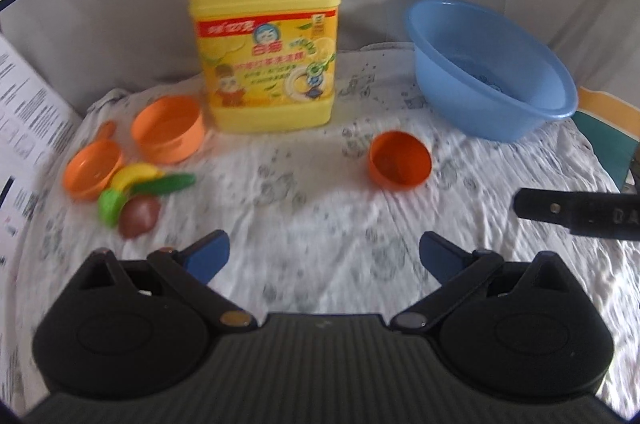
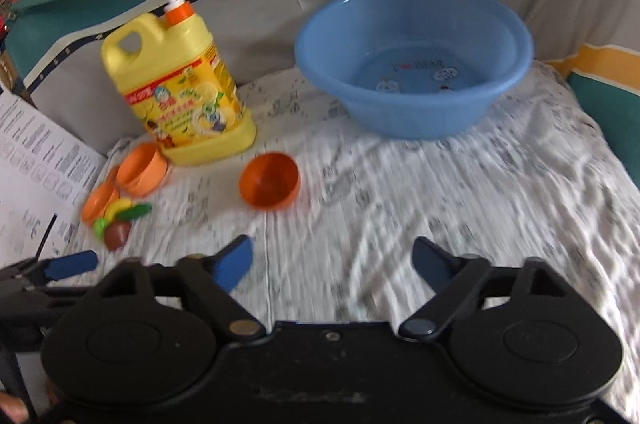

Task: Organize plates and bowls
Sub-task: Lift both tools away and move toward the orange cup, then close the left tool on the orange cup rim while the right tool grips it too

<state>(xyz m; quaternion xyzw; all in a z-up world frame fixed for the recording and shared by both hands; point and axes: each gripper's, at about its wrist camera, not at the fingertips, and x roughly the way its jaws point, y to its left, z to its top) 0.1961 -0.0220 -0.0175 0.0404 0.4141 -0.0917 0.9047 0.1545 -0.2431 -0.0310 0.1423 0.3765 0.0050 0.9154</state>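
Note:
A small dark-orange bowl (image 1: 400, 160) (image 2: 270, 181) lies tipped on the white cloth, mid-table. A light-orange bowl (image 1: 168, 128) (image 2: 142, 168) and a light-orange pan with a handle (image 1: 92, 170) (image 2: 98, 206) sit at the left. A blue basin (image 1: 490, 68) (image 2: 414, 58) stands at the back right, nothing loose inside it. My left gripper (image 1: 324, 256) is open and empty, short of the dark-orange bowl; one of its fingers (image 2: 72, 266) shows in the right wrist view. My right gripper (image 2: 334, 262) is open and empty; one of its fingers (image 1: 576, 210) shows at the right in the left wrist view.
A yellow dish-soap jug (image 1: 264, 36) (image 2: 180, 88) with an orange pump stands at the back. Toy fruit, a banana (image 1: 138, 174), a green piece (image 1: 164, 184) and a brown piece (image 1: 140, 218), lies by the pan. Printed sheets (image 1: 24, 112) lean at the left. Fabric walls surround the cloth.

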